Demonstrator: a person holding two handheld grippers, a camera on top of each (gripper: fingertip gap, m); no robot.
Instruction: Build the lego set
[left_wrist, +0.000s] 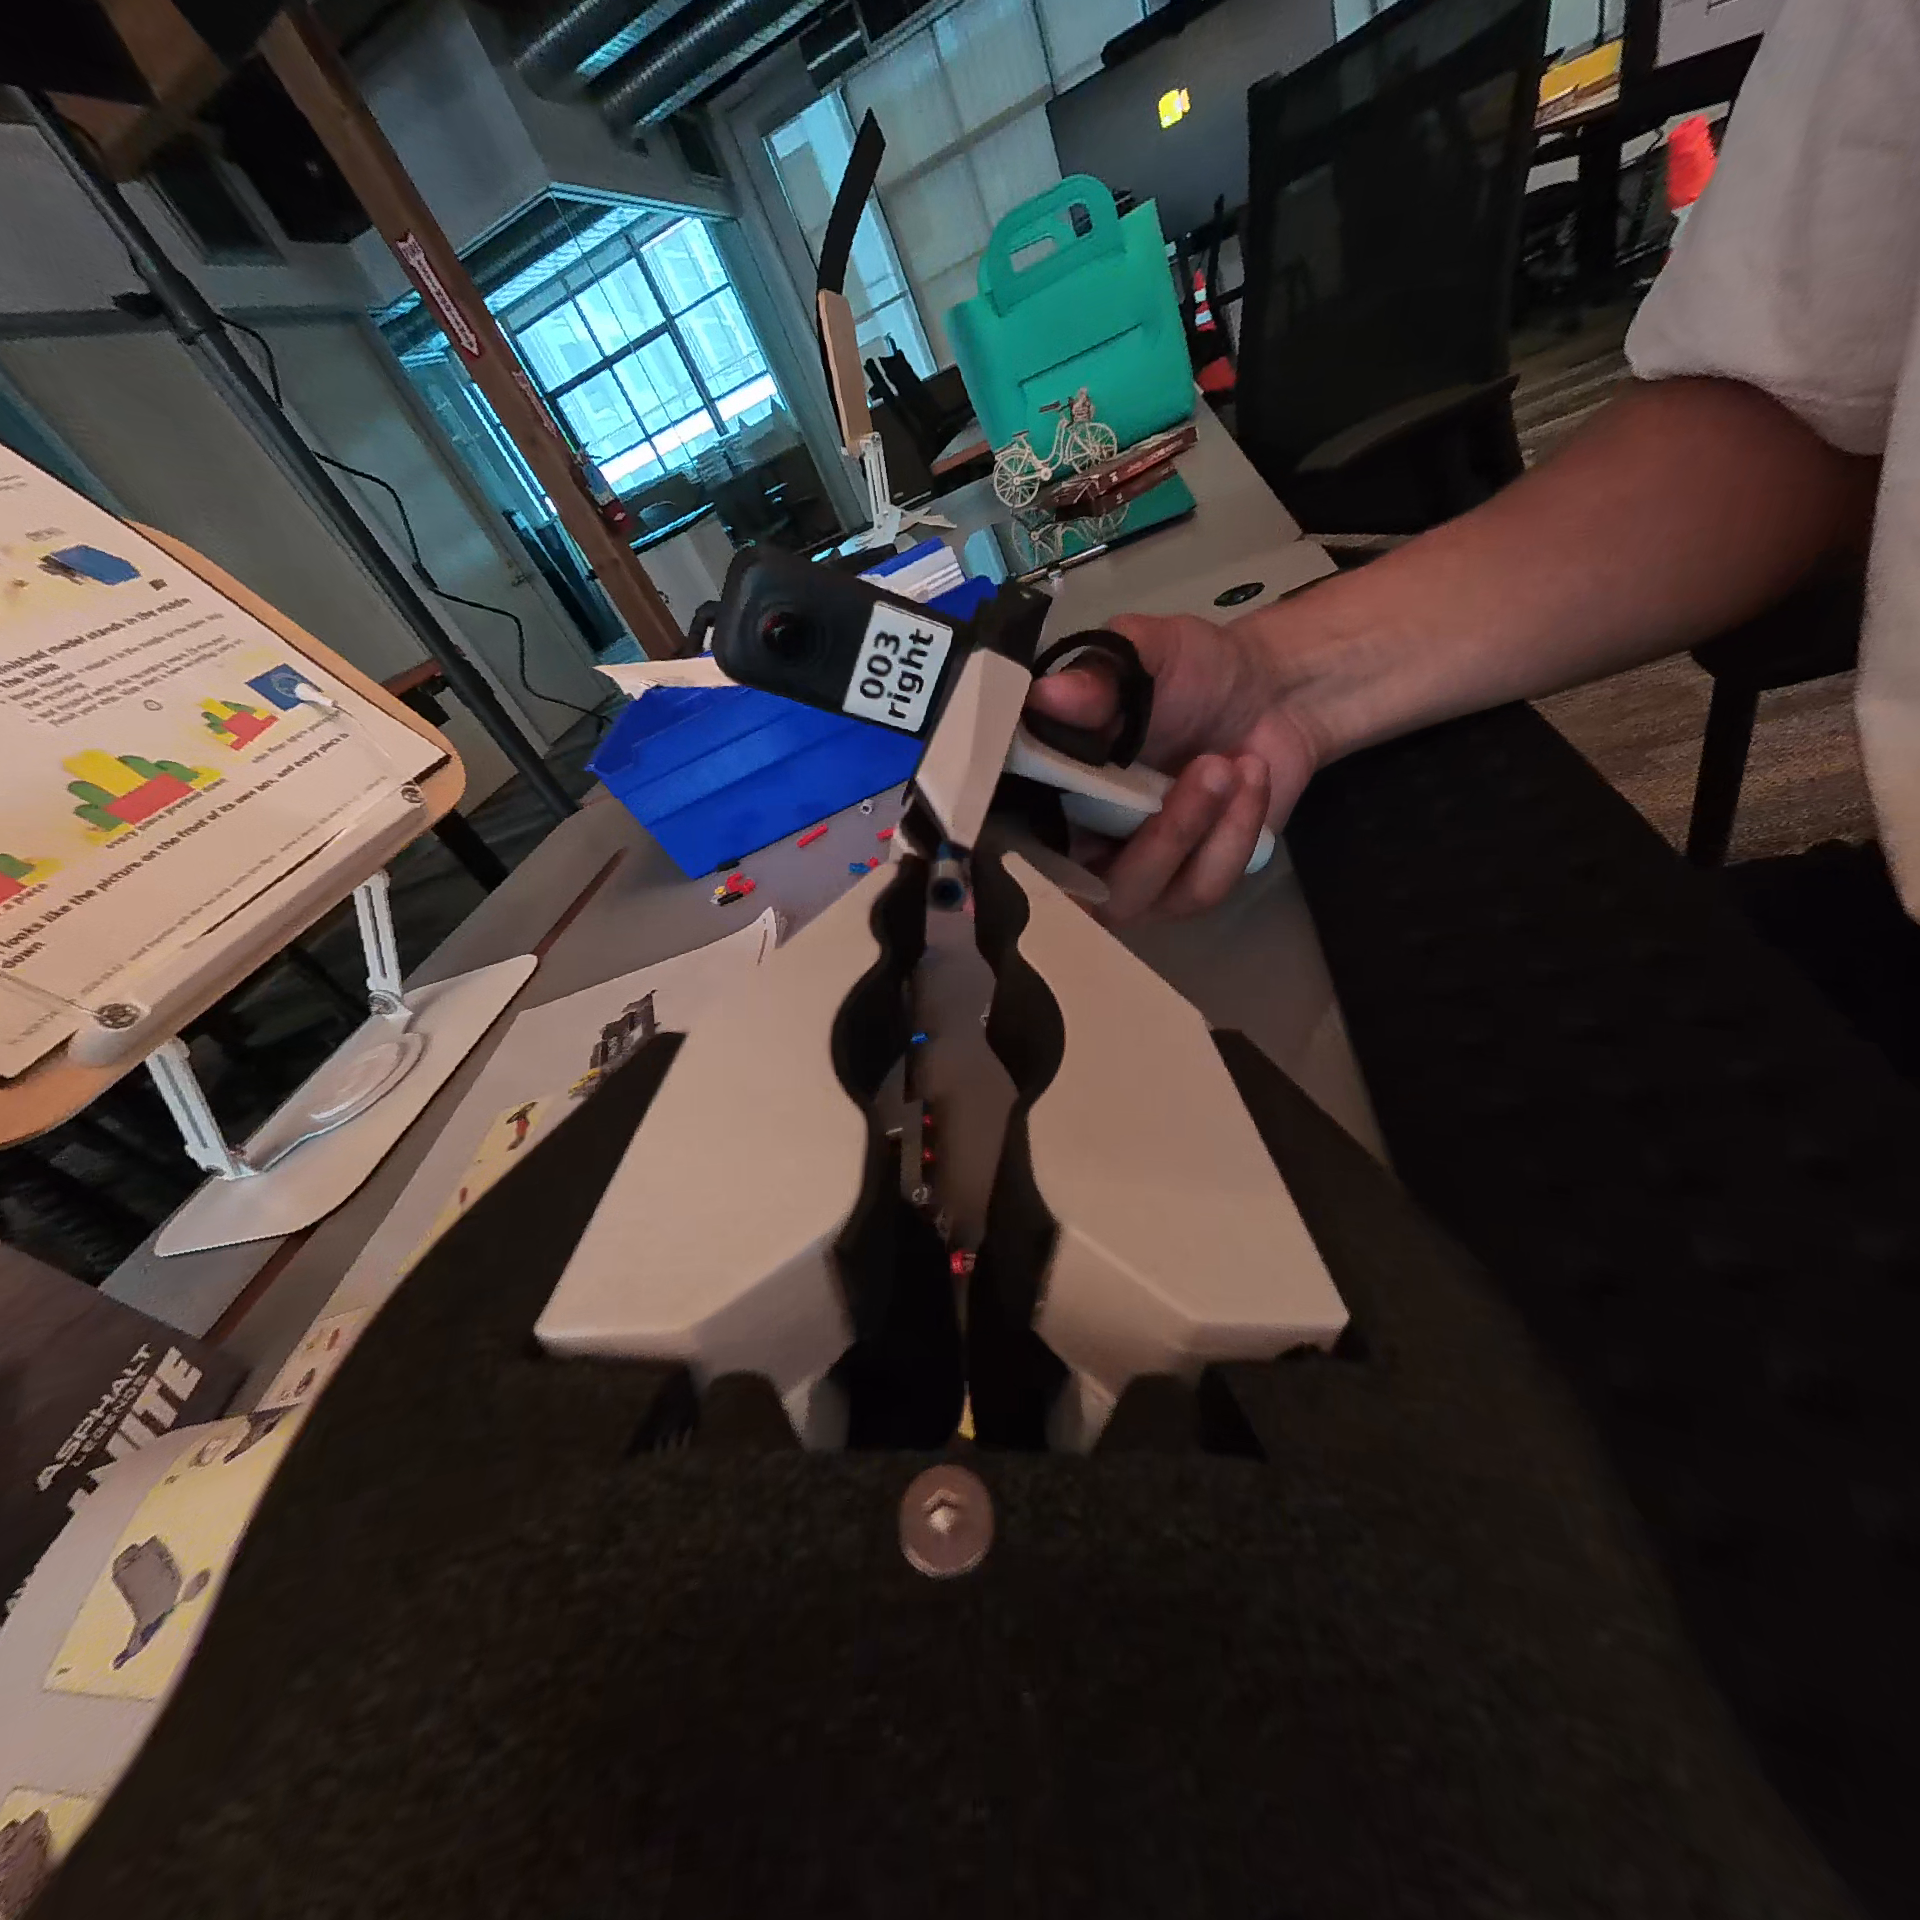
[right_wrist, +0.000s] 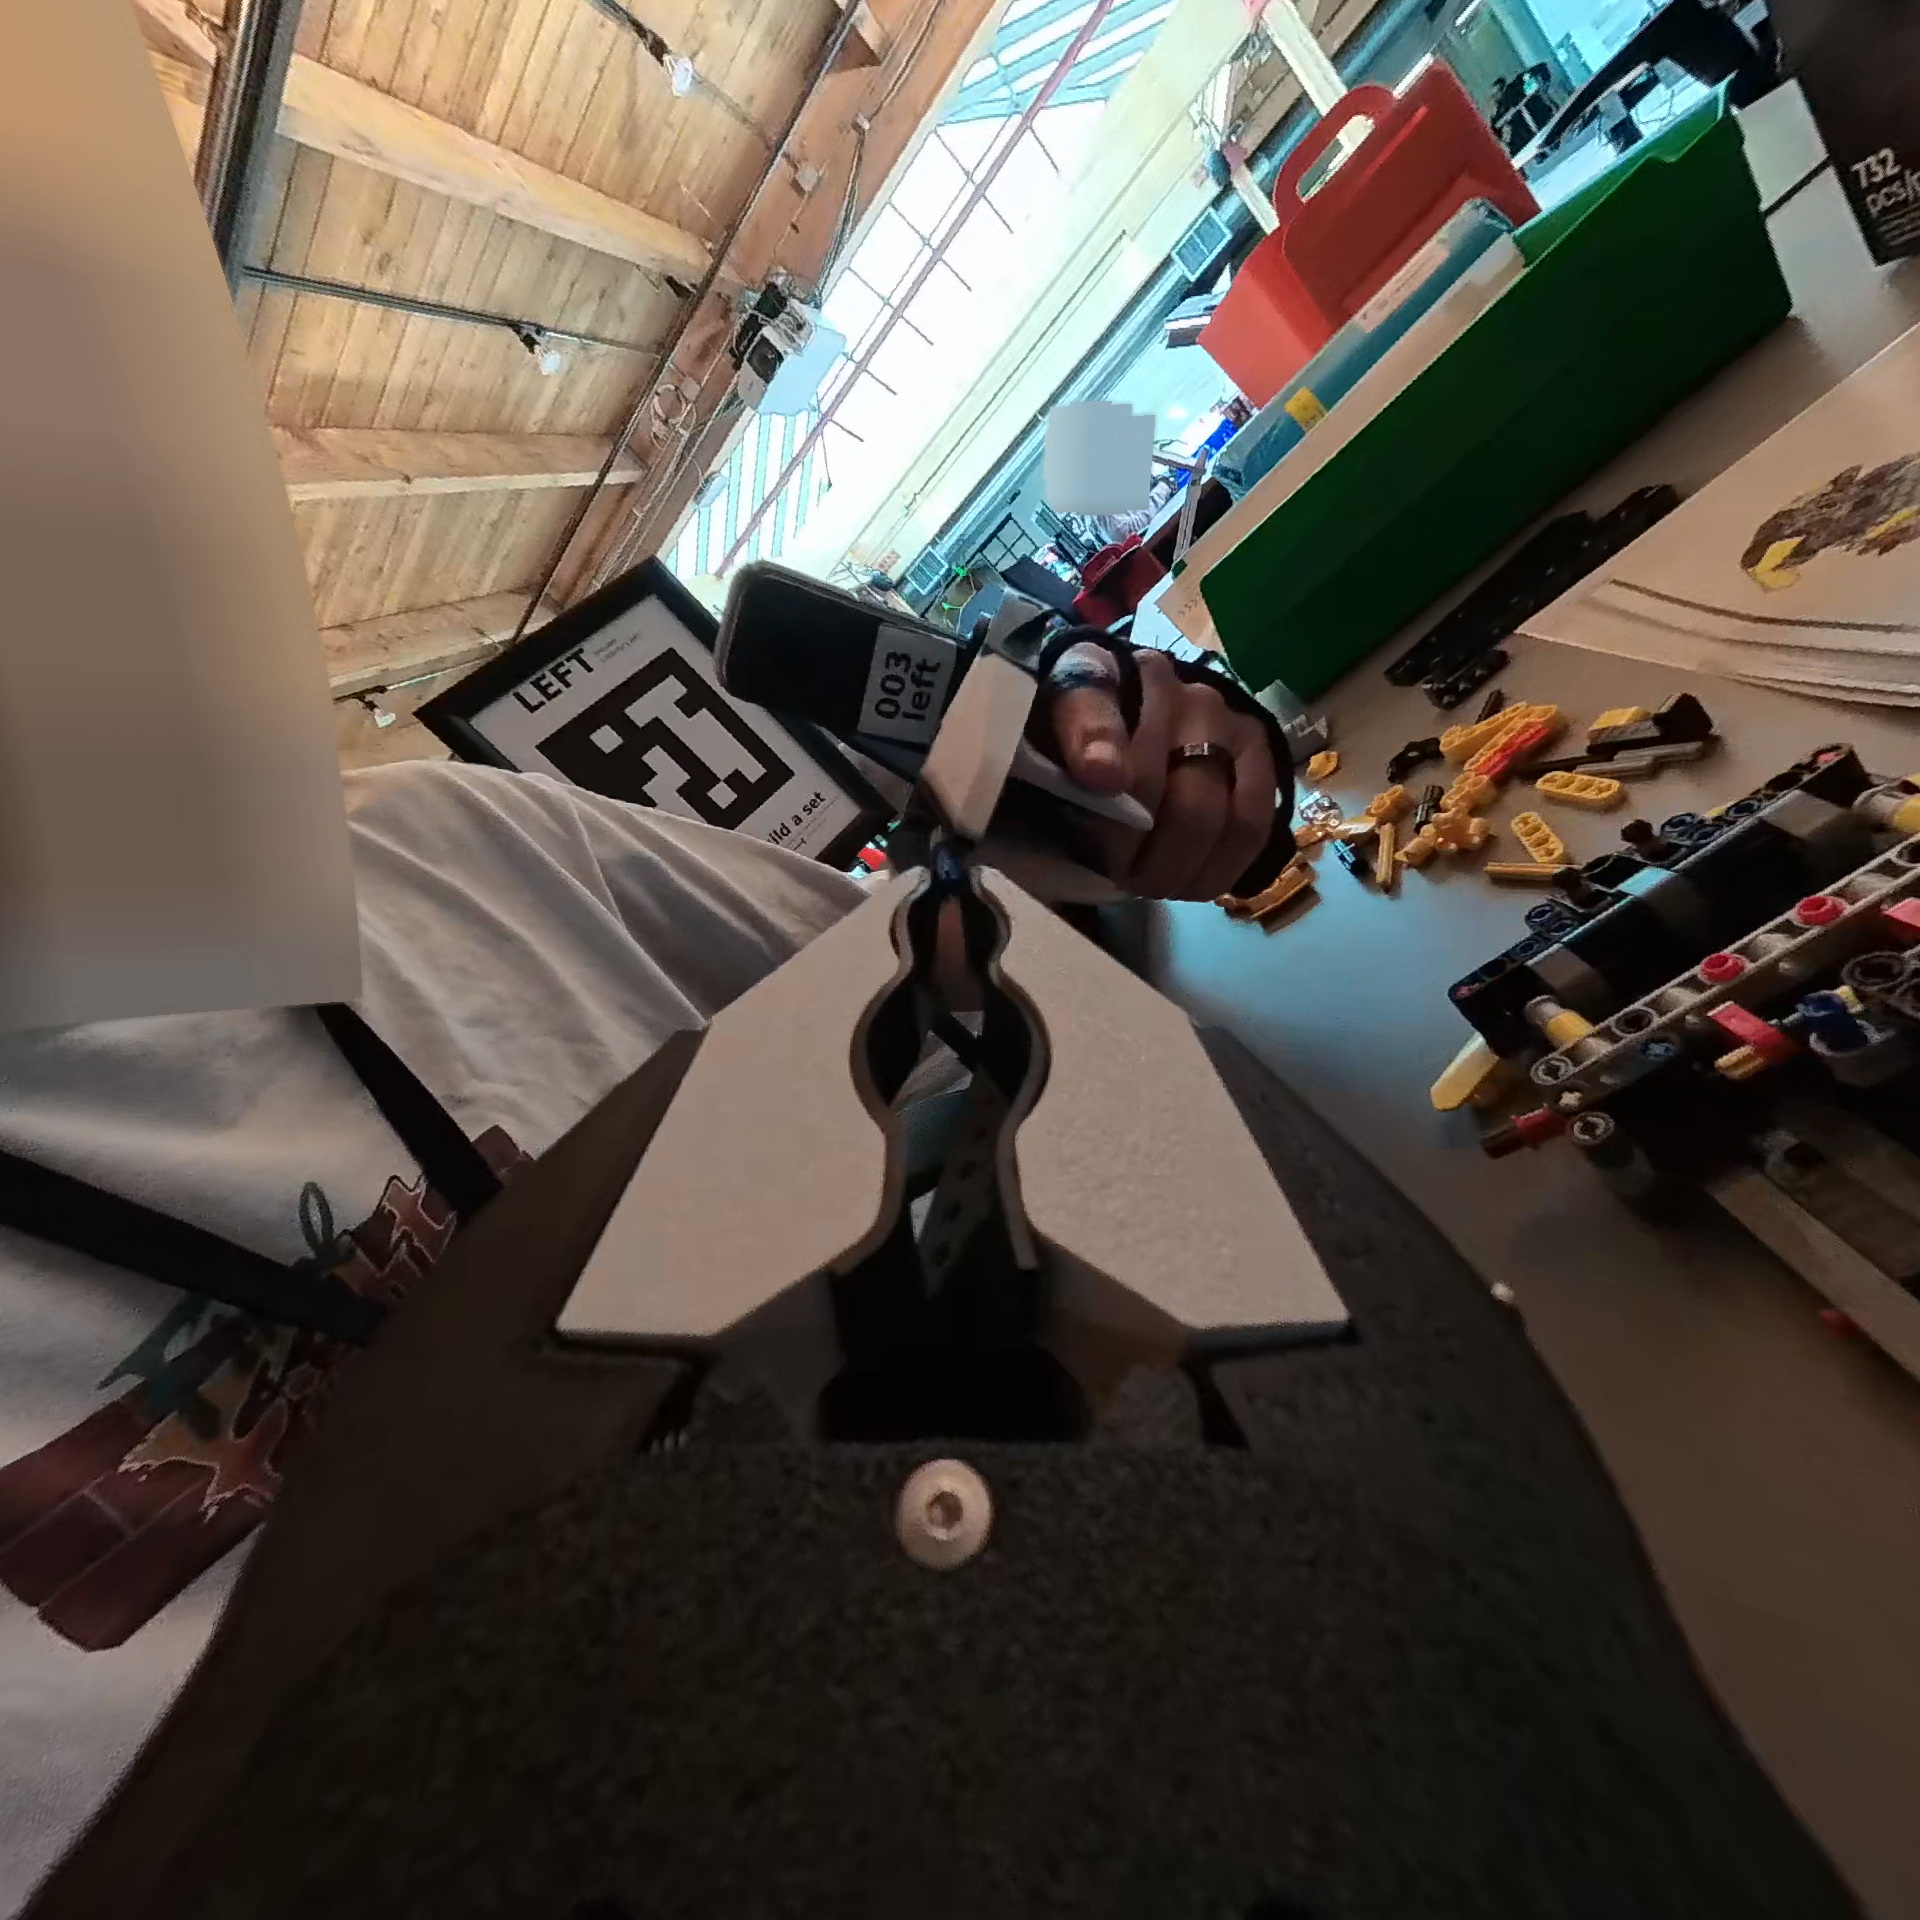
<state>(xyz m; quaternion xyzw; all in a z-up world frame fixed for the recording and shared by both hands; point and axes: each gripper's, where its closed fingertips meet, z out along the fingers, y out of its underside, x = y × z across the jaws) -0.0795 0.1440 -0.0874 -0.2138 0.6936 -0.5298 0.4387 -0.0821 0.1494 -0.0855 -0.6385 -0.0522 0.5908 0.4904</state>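
Observation:
My left gripper (left_wrist: 948, 883) and right gripper (right_wrist: 951, 883) meet tip to tip in the air above the table. A small blue pin (left_wrist: 948, 889) sits between the left fingertips, which are closed on it. It also shows in the right wrist view (right_wrist: 948, 868). A black beam with holes (right_wrist: 961, 1174) lies along the gap of the right gripper, whose fingers are closed around it. The right gripper (left_wrist: 935, 831) points down at the left one. The left gripper (right_wrist: 935, 842) is held by a hand with a ring (right_wrist: 1174, 779). A partly built model (right_wrist: 1714, 997) lies at the right.
Yellow and black loose pieces (right_wrist: 1475, 790) lie by a green bin (right_wrist: 1507, 416) and a red bag (right_wrist: 1351, 197). A blue bin (left_wrist: 748, 769), small loose pins (left_wrist: 738, 888), instruction sheets (left_wrist: 623, 1039), an instruction stand (left_wrist: 156, 727) and a teal bag (left_wrist: 1070, 312) stand around. Left and right tips are no more than a few centimetres apart.

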